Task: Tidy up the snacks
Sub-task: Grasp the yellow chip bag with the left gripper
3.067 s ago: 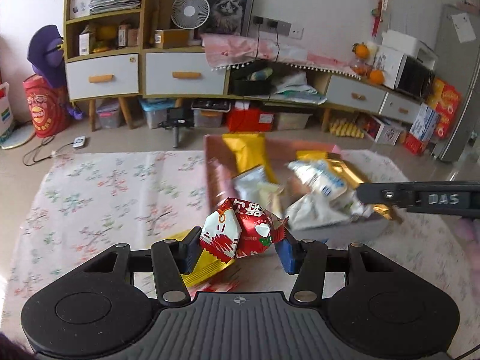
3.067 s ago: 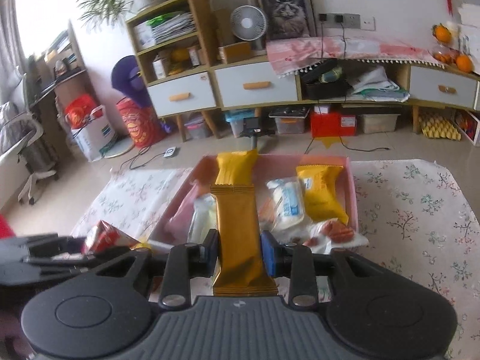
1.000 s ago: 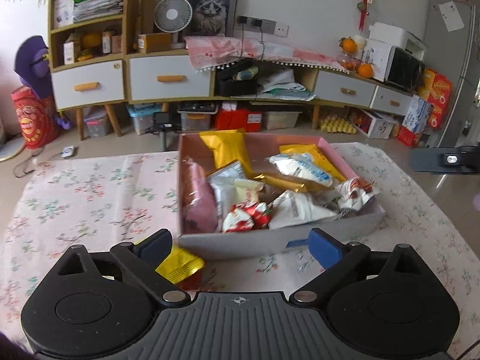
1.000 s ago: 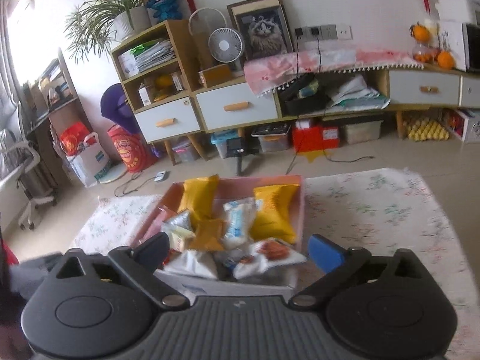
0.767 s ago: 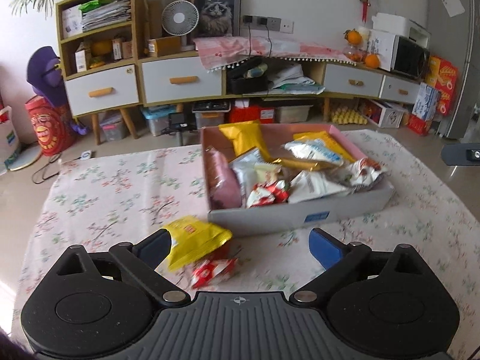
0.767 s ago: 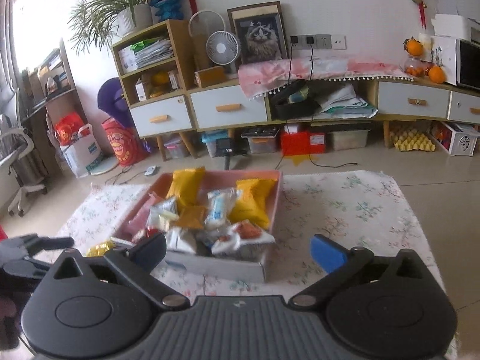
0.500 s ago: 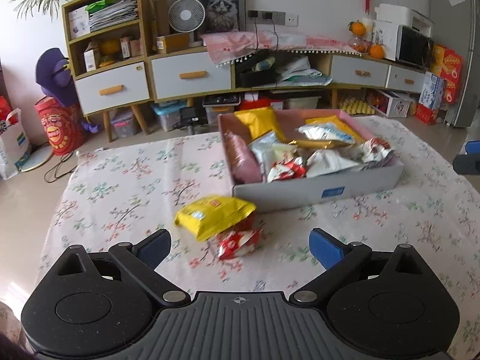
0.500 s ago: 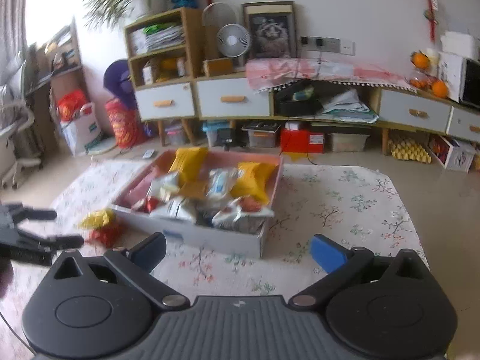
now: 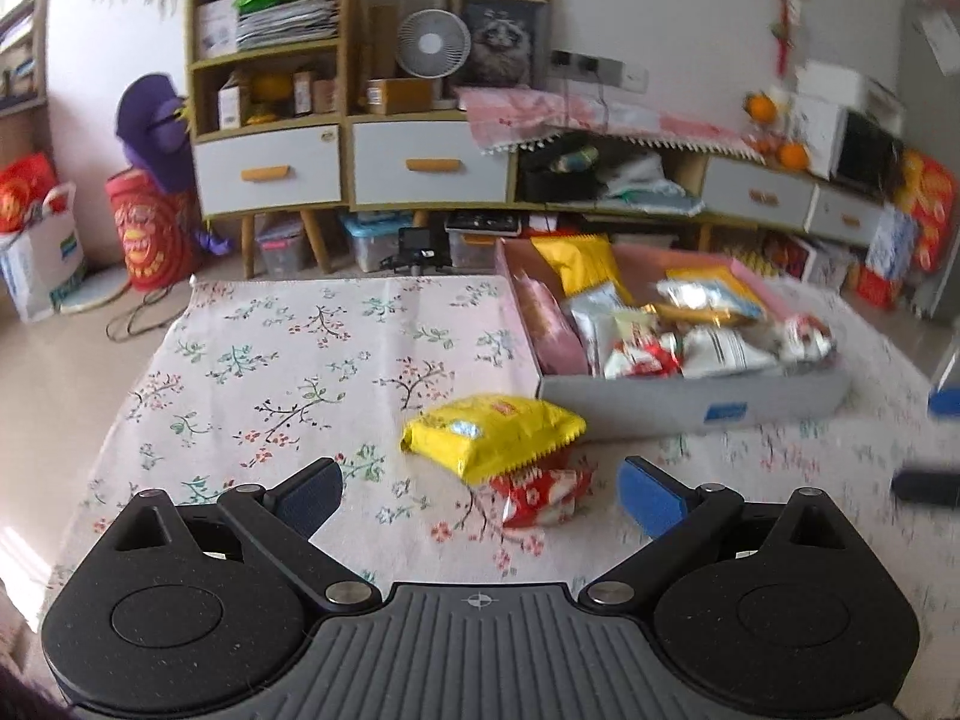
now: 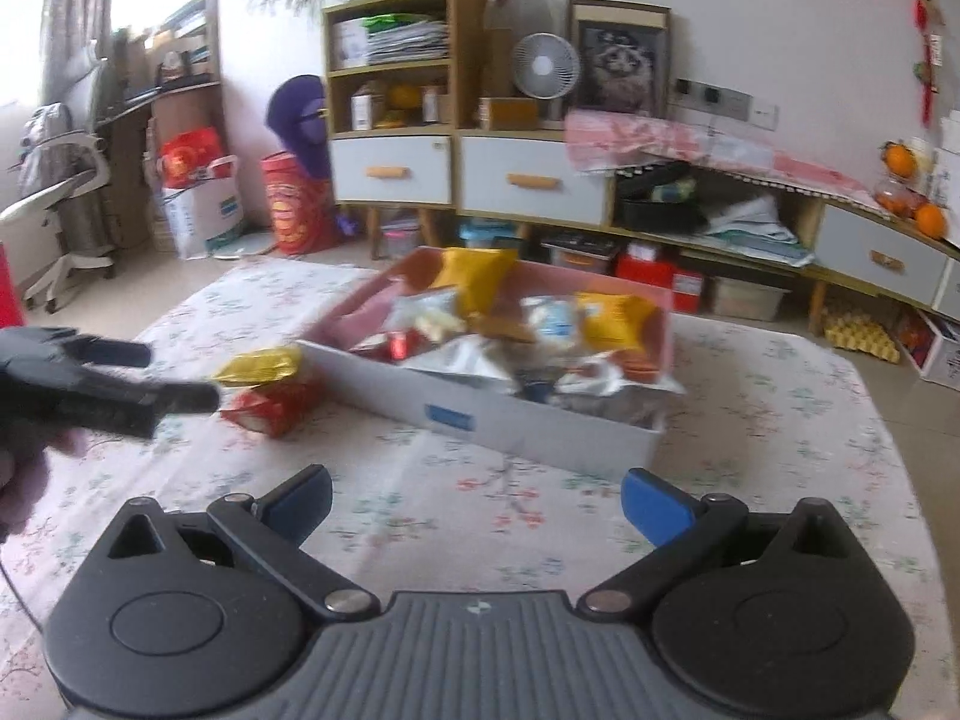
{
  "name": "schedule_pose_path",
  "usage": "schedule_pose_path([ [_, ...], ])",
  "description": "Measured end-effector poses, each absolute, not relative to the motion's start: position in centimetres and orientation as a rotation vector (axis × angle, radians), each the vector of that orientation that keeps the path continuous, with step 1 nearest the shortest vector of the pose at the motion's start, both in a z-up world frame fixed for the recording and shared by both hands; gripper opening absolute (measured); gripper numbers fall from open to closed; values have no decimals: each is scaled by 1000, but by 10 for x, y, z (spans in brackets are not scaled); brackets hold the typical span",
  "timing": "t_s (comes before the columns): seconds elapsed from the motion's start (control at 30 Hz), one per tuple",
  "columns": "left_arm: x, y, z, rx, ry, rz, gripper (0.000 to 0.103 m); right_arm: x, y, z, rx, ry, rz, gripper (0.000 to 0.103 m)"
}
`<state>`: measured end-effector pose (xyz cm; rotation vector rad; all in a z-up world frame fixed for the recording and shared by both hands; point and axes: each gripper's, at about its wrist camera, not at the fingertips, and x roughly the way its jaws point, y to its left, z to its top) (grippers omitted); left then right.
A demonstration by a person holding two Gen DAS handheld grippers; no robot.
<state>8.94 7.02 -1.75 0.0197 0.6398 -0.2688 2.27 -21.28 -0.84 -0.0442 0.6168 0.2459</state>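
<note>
Snacks fill the box (image 9: 690, 405) toward the table's (image 9: 270, 360) far right edge. A yellow bag (image 9: 492, 435) and red packet (image 9: 543, 495) lie outside, just beside its near left corner, the bag overlapping the packet. Left claw (image 9: 480, 489) and right claw (image 10: 477, 501) are both spread wide, empty. Risk: grabbing the yellow bag could drag the red packet along, and a loose pinch on slick foil might slip.

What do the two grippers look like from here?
Both look alike: the left gripper and right gripper each have black scissor-like linkage arms with silver pivot bolts, two round textured black discs, a ribbed grey centre plate with a small crosshair mark, and blue pads on the fingers. No cables or sleeves show.
</note>
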Motion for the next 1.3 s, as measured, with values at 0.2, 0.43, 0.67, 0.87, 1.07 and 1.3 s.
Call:
schedule_pose_path([
  [0.2,111,63,-20,-70,655,-234,97,30,-196,-18,-77,630,269,91],
  [0.43,129,58,-27,-105,688,-199,69,40,-179,-22,-73,649,291,91],
  [0.67,140,69,-38,-139,772,-206,11,48,-164,-22,-67,656,308,91],
  [0.87,141,88,-43,-154,810,-193,0,60,-146,-20,-9,673,325,91],
  [1.07,139,118,-51,-165,855,-142,0,74,-125,-21,3,680,347,91],
  [1.3,145,137,-49,-223,851,-126,8,90,-98,-29,-1,696,396,83],
])
